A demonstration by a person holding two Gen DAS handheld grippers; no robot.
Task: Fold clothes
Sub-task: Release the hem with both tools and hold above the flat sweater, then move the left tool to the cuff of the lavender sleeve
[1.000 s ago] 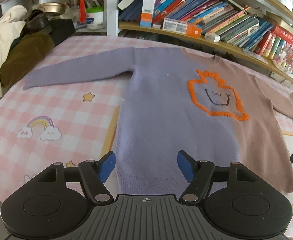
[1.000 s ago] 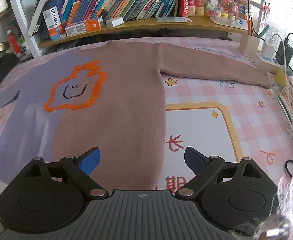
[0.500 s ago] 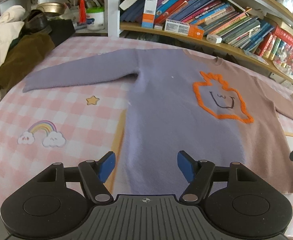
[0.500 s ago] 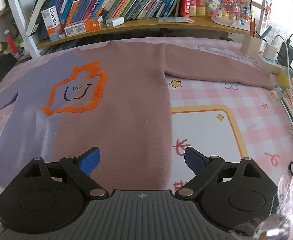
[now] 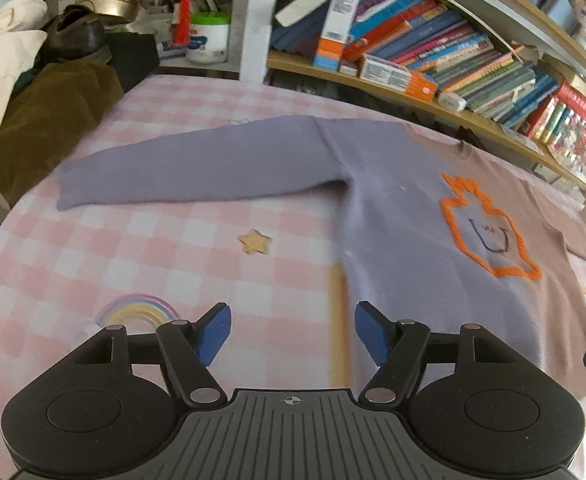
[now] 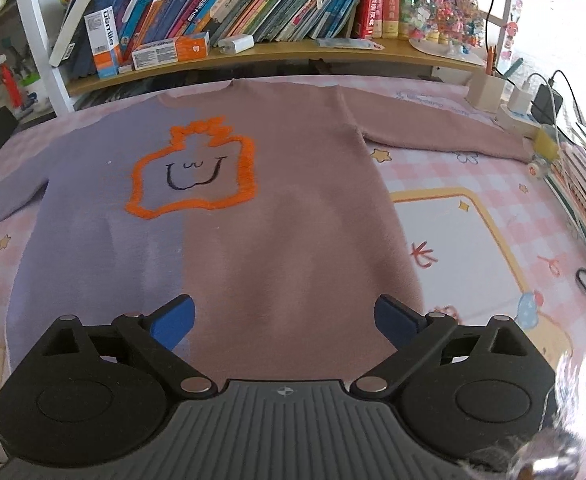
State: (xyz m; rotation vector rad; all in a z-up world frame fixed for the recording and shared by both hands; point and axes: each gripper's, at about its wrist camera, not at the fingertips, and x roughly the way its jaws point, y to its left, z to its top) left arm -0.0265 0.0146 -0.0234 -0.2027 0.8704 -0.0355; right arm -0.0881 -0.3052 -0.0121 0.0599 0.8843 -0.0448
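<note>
Since 1 s ago, left hand-held gripper (image 5: 289,334) slid left off the hem toward the purple sleeve (image 5: 197,174); right hand-held gripper (image 6: 285,322) crept forward over the pink half. Both released, jaws wide, holding nothing. Sweater (image 6: 277,200) lies face-up, flat, both sleeves spread on the checked tabletop (image 5: 133,256), so sleeves are reachable for folding. Bookshelf (image 6: 293,50) behind.

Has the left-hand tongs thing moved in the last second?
Yes. The left tongs have shifted left: a second ago they hung over the sweater's purple hem, now over the pink checked cloth beside the rainbow print.
</note>
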